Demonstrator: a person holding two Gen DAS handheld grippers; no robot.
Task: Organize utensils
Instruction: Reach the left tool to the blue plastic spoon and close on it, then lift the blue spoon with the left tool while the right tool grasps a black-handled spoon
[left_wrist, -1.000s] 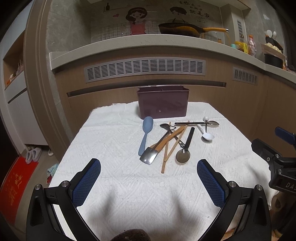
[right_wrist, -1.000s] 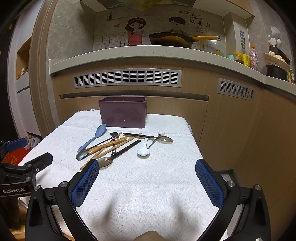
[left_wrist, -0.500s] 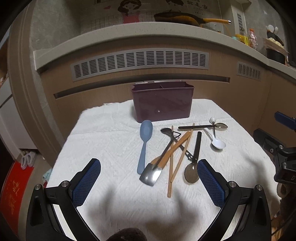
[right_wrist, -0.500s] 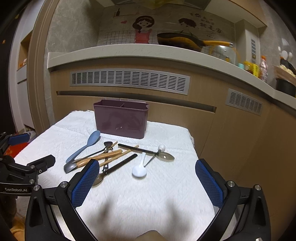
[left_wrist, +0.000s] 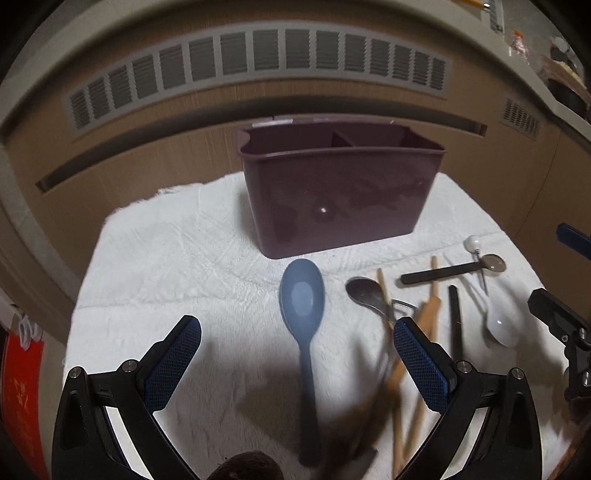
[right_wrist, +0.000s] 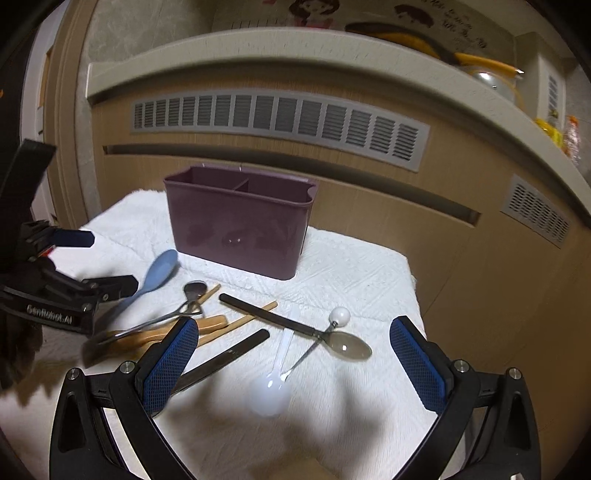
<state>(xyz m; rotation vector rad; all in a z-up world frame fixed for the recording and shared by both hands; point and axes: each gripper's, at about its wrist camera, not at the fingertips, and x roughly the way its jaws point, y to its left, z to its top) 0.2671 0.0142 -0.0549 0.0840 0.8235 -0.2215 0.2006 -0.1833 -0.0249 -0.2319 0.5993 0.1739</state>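
A purple divided caddy (left_wrist: 340, 192) stands at the back of the white cloth; it also shows in the right wrist view (right_wrist: 236, 229). My left gripper (left_wrist: 295, 354) is open and straddles the handle of a blue spoon (left_wrist: 303, 306). Wooden chopsticks (left_wrist: 424, 321), metal spoons and black-handled utensils lie to its right. My right gripper (right_wrist: 293, 352) is open above a white spoon (right_wrist: 271, 391) and a black-handled metal spoon (right_wrist: 343, 343). The blue spoon (right_wrist: 159, 271) and the left gripper (right_wrist: 96, 258) show at its left.
The white cloth (left_wrist: 166, 266) covers a small table in front of a wooden counter with vent grilles (right_wrist: 280, 118). The table's right edge (right_wrist: 413, 280) drops off close to the spoons. A frying pan (right_wrist: 424, 37) sits on the counter above.
Both grippers moved forward and down toward the utensils. The left one now frames the blue spoon; the right one now hovers over the white spoon. Both stay open.
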